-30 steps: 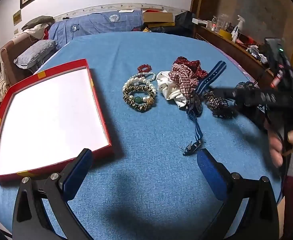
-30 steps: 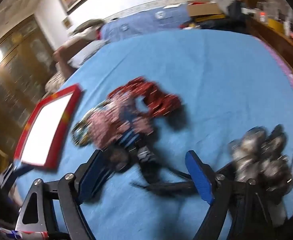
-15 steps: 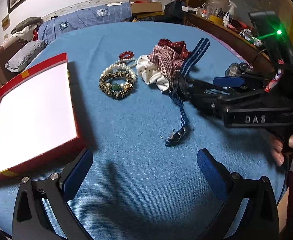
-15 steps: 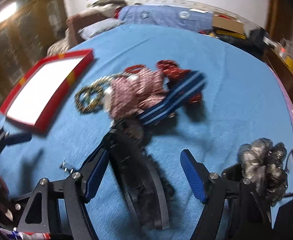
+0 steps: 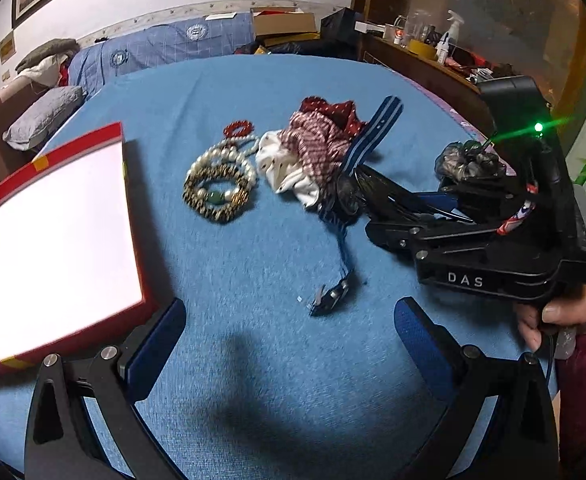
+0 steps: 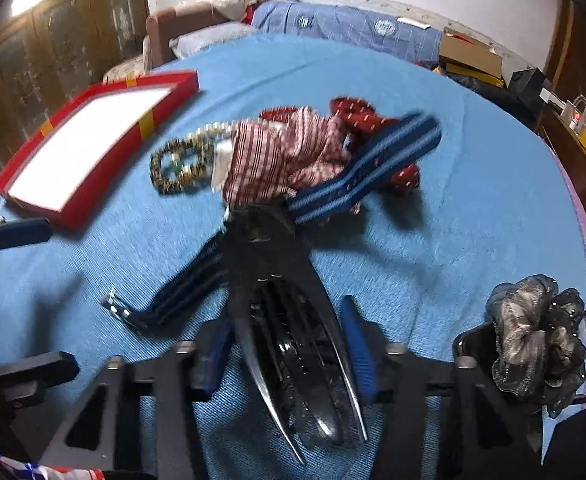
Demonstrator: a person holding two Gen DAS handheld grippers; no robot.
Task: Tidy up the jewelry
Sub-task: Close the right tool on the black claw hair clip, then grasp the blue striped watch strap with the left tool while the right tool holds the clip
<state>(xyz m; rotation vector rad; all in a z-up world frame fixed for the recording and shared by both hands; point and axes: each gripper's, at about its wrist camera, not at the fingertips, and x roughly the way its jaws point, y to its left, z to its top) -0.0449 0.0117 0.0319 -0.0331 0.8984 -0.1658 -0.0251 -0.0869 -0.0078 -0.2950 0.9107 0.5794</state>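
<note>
My right gripper (image 6: 289, 350) is shut on a black headband (image 6: 289, 332); it also shows in the left wrist view (image 5: 425, 204). The headband's far end touches a blue striped strap (image 6: 357, 176) with a metal clip (image 5: 329, 296). Behind lie plaid, red and white scrunchies (image 5: 317, 148) and a pile of pearl and bead bracelets (image 5: 219, 184), with a small red bracelet (image 5: 239, 128). A red box with a white inside (image 5: 53, 236) lies at the left. My left gripper (image 5: 289, 340) is open and empty, above bare cloth in front of the clip.
All lies on a round table with a blue cloth (image 5: 253, 360). A grey scrunchie (image 6: 537, 344) hangs on the right gripper's body. A sofa with pillows (image 5: 45, 112) stands beyond the table. A wooden shelf with bottles (image 5: 433, 48) stands at the right.
My right gripper has swung left over the pile and shut on the black headband. My left gripper has stayed open and shifted slightly toward the box.
</note>
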